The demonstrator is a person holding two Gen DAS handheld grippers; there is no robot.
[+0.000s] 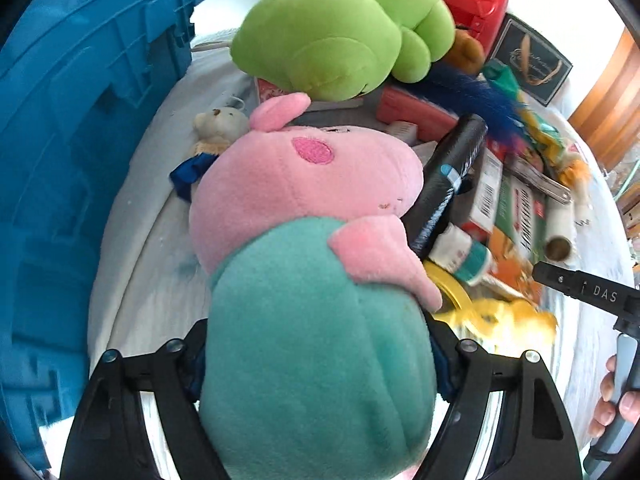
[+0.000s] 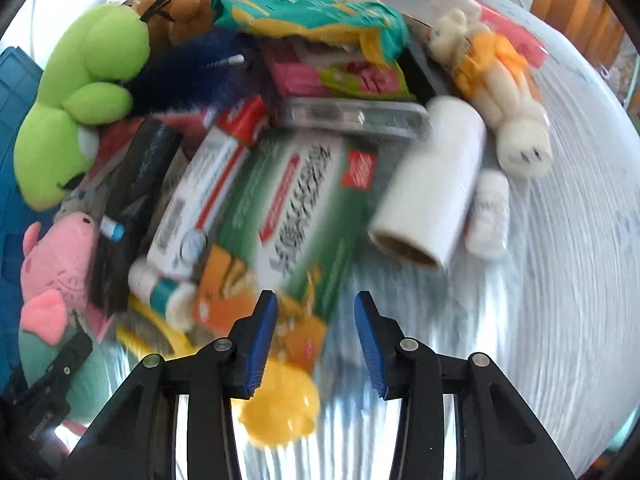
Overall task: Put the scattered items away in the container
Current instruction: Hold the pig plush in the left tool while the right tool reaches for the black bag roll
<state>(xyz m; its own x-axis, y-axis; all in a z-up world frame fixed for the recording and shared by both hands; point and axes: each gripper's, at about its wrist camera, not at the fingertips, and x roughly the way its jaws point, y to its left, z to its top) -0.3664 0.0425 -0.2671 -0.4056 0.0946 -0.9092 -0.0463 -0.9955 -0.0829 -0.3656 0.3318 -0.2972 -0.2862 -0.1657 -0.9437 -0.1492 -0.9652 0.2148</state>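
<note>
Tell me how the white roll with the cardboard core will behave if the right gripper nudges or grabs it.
The white roll lies on its side on the table, so a nudge across it would probably send it rolling. Its hollow cardboard core suggests it is light. The smooth wrap may slip between the pads, so gripping across the middle seems safer.

The pink-and-teal plush pig [image 1: 304, 248] and green plush toy [image 1: 340, 32] look soft, matt and fuzzy. The blue crate [image 1: 72, 128] is hard ribbed plastic; the green box [image 2: 304, 200] is glossy printed cardboard.
</note>
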